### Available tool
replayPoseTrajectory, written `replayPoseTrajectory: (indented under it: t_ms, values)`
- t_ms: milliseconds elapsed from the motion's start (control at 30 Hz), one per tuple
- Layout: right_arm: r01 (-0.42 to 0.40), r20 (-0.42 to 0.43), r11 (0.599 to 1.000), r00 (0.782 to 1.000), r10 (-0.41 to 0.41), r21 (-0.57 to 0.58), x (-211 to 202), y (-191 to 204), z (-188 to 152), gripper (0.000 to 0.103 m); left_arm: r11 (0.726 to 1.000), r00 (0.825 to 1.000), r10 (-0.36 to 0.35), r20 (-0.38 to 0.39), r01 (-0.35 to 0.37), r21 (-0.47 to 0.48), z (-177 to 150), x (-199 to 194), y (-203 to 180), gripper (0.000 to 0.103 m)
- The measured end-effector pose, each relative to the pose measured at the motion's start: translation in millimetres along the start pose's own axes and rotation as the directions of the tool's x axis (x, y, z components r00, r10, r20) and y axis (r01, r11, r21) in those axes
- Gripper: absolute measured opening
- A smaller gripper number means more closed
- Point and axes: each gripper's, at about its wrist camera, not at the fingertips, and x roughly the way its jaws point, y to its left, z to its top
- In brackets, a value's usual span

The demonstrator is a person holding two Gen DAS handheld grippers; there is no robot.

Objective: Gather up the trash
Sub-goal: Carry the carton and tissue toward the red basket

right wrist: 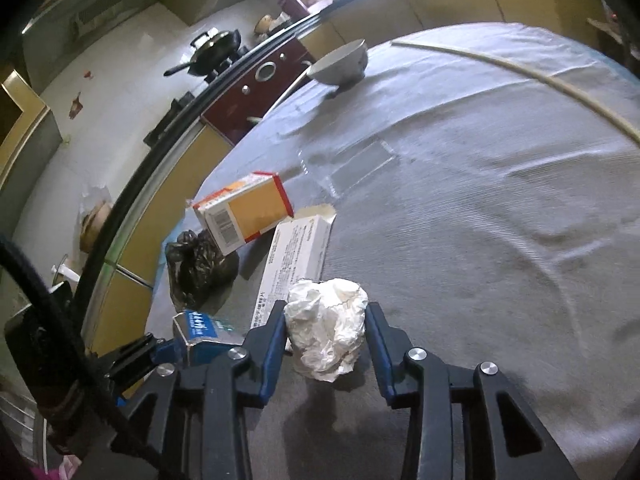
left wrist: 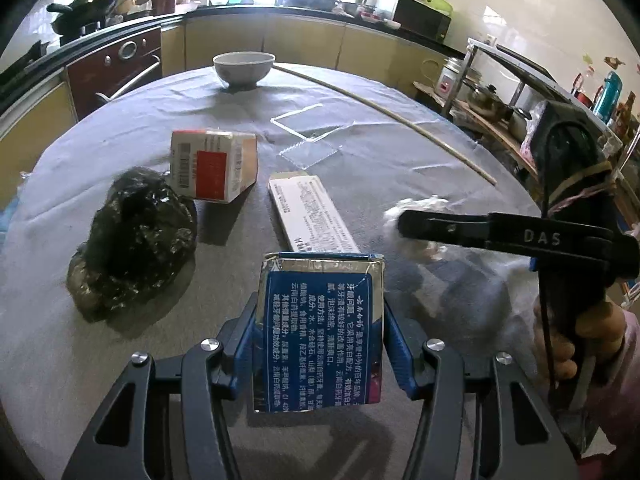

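Currently, the left gripper (left wrist: pixel 320 332) pinches a blue toothpaste carton (left wrist: pixel 320 336) between its blue pads, the carton standing upright above the table (left wrist: pixel 400 152). The right gripper (right wrist: pixel 326 332) has its fingers closed against both sides of a crumpled white paper wad (right wrist: pixel 326 320), which appears to be lifted or barely resting on the cloth; the views do not settle which. Remaining trash lies on the table: a black plastic bag (left wrist: pixel 132 236), an orange-and-white carton (left wrist: pixel 212 166) tipped on its side, and a flat white box (left wrist: pixel 312 216) just beside it. Risk 1: the paper wad is soft and compressible, so a loose grip may let it slip out during transport. Risk 2: the blue carton is light and thin-walled; excess squeeze may crush it, and it may then pivot between the pads. Risk 3: the two grippers work close together, so crossing paths may knock either item free. Risk 4: no bin is visible, so the drop point cannot be confirmed.
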Motion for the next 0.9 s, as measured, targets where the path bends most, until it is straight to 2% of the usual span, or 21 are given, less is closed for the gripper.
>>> replayPoseTrajectory:
  t_ms: [333, 500, 667, 900]
  values:
    - [0.056, 0.102, 0.998, 0.993, -0.055, -0.014, -85, -11, -19, 0.041, 0.980, 0.984, 0.180, 0.002, -0.180, 0.090, 2, -23, -56, 0.058]
    - [0.082, 0.143, 0.996, 0.987, -0.078, -0.022, -126, -15, -36, 0.041, 0.962, 0.972, 0.235, 0.005, -0.234, 0.139, 0, -31, -89, 0.058]
    - [0.107, 0.183, 0.994, 0.978, -0.101, -0.028, -166, -20, -56, 0.041, 0.948, 0.967, 0.252, 0.025, -0.252, 0.196, -3, -39, -124, 0.058]
    - [0.140, 0.221, 0.990, 0.966, -0.134, -0.011, -216, -32, -86, 0.041, 0.927, 0.969, 0.239, 0.059, -0.246, 0.283, -8, -46, -181, 0.058]
